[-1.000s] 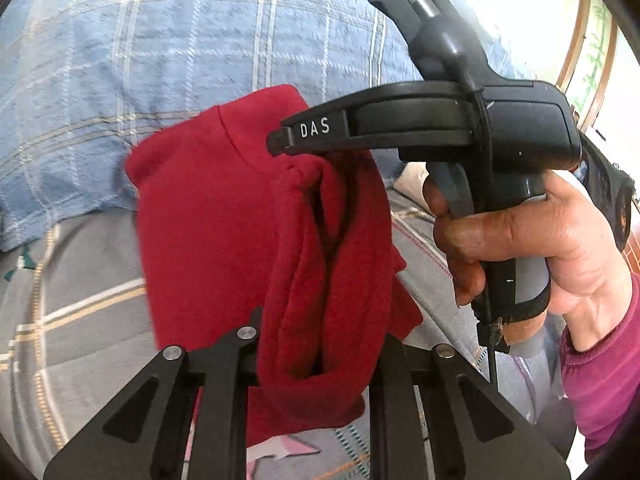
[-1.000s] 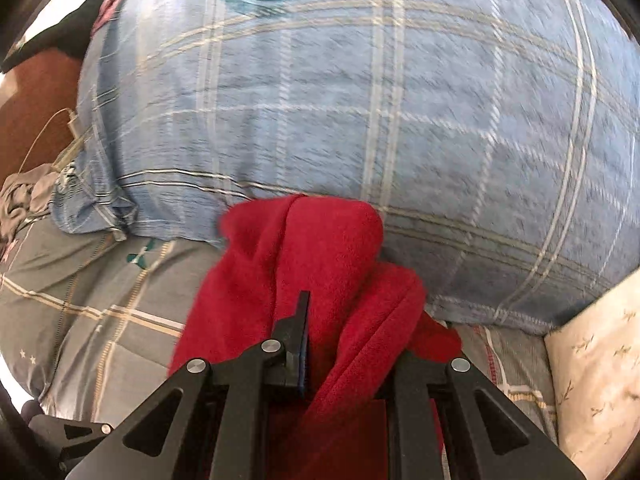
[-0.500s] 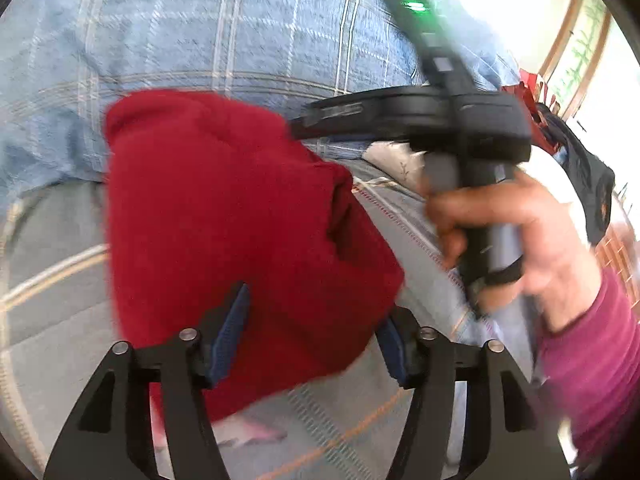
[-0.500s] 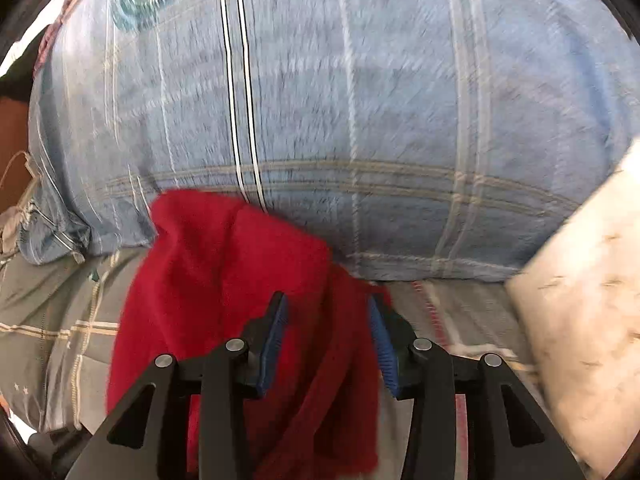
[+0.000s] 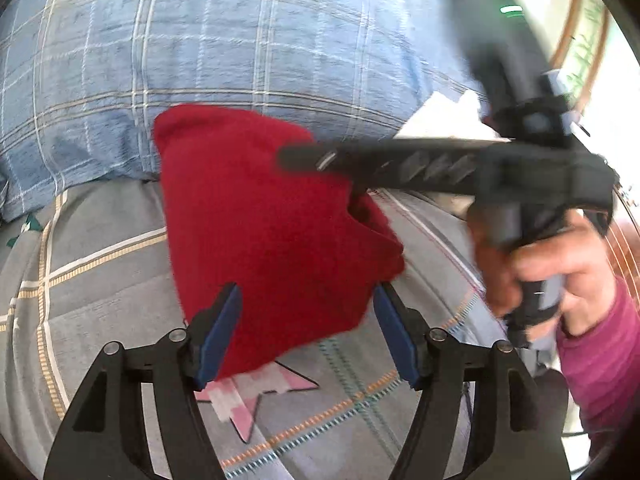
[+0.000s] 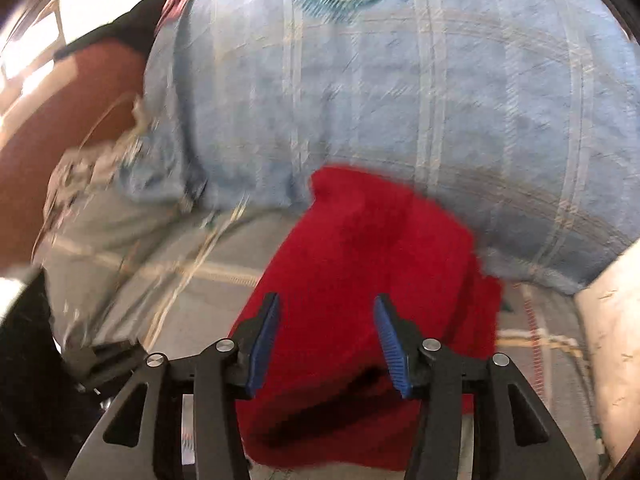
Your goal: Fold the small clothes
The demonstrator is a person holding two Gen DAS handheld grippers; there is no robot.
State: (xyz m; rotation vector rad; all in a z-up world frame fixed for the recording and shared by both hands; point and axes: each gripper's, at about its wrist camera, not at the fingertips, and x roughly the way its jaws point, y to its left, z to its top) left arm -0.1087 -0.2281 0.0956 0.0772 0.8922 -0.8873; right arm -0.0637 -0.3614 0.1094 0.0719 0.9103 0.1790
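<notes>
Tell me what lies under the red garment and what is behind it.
Under the red garment lies the grey checked bedsheet, with a pink star print partly covered. Behind it rises a blue plaid quilt. What the sheet shows beneath the cloth is hidden.

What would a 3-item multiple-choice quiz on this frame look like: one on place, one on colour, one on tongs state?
1. Where does the folded garment lie?
A. on the grey checked bedsheet, against the blue plaid pillow
B. on a wooden floor
C. hanging from a rail

2. What colour is the garment?
A. green
B. red
C. white

3. How do the left tongs stand?
A. clamped on the pillow
B. shut on nothing
C. open, pads off the cloth

Key: 1 A, the sheet lies under it and the pillow sits right behind it. 2 B, plainly red in both views. 3 C, the blue pads stand apart after just opening; the right tongs likewise.
</notes>
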